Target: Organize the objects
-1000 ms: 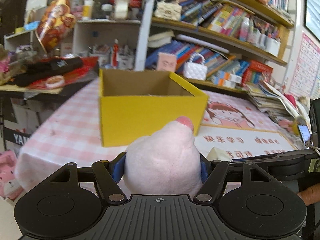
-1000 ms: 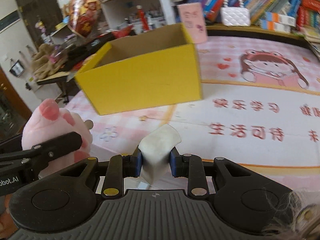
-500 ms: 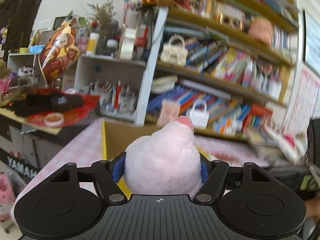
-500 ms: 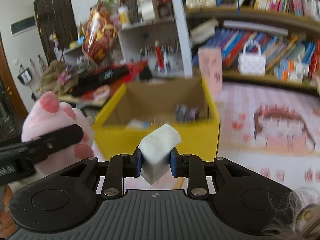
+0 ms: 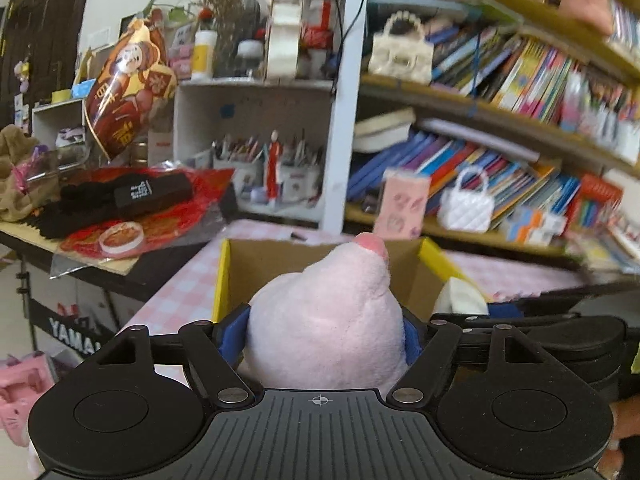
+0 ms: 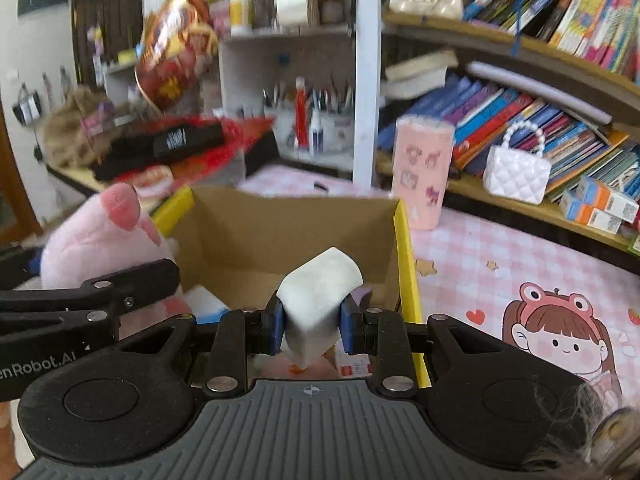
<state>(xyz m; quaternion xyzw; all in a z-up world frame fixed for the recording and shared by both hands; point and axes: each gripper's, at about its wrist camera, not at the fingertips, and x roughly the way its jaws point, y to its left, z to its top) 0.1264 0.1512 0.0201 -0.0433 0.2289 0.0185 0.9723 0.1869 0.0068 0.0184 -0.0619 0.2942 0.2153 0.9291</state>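
My left gripper (image 5: pixel 326 330) is shut on a pink plush toy (image 5: pixel 324 320), held over the near-left edge of the open yellow cardboard box (image 5: pixel 222 276). The toy also shows at the left of the right wrist view (image 6: pixel 100 240). My right gripper (image 6: pixel 314 322) is shut on a white soft block (image 6: pixel 318 300), held above the box's (image 6: pixel 404 256) opening. Several small items lie on the box floor, partly hidden. The white block also shows in the left wrist view (image 5: pixel 460 296).
The box stands on a pink checked tablecloth (image 6: pixel 500 256). A pink patterned carton (image 6: pixel 422 172) and a white quilted handbag (image 6: pixel 516 168) stand behind it. Bookshelves (image 5: pixel 500 120) fill the back. A cluttered side table (image 5: pixel 120 216) lies to the left.
Both grippers have risen and moved forward from the table in front of the box to above its opening, still holding the plush toy and the white block.
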